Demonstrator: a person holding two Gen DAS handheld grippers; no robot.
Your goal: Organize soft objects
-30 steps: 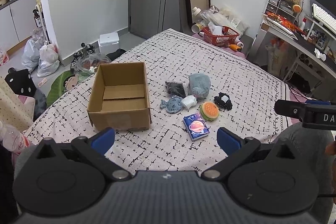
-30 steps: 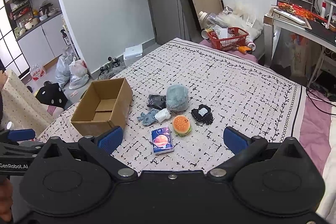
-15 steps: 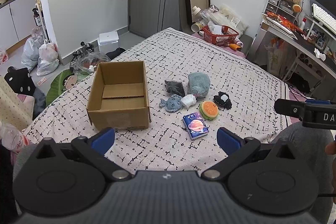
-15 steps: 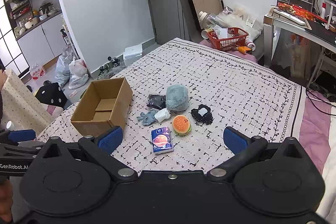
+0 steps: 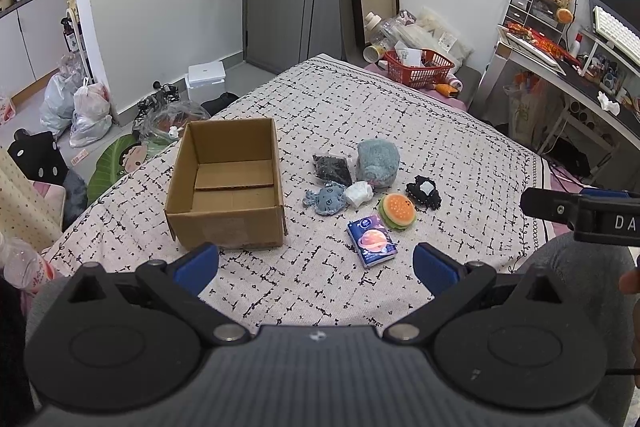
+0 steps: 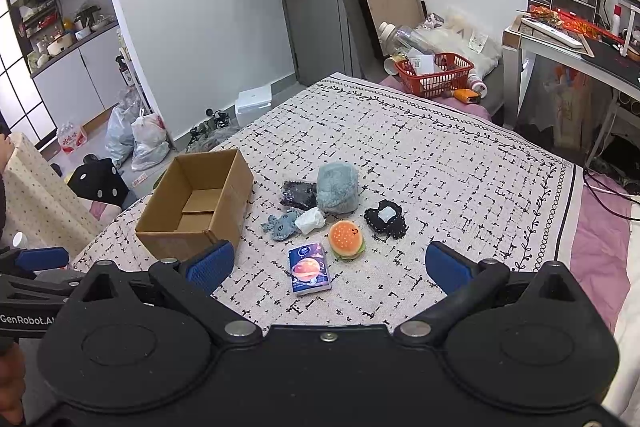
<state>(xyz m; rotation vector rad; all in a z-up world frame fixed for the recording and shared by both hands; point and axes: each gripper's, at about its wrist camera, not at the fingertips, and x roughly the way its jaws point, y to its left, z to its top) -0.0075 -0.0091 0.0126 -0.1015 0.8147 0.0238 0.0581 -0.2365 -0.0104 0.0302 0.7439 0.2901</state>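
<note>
Cardboard box (image 5: 228, 187), open-topped and empty, on patterned bedspread (image 5: 460, 155). Just right of it, one cluster: grey plush (image 5: 377, 163), dark sequin pouch (image 5: 331, 169), blue octopus toy (image 5: 326, 199), white wad (image 5: 357, 193), burger plush (image 5: 397, 210), black knitted piece (image 5: 423, 190), tissue pack (image 5: 372, 241). Left gripper (image 5: 316, 263) and right gripper (image 6: 326, 263): both spread wide, holding nothing, well short of the items. Advice: take nearest items first, pinch each across its middle, release low inside the box.
</note>
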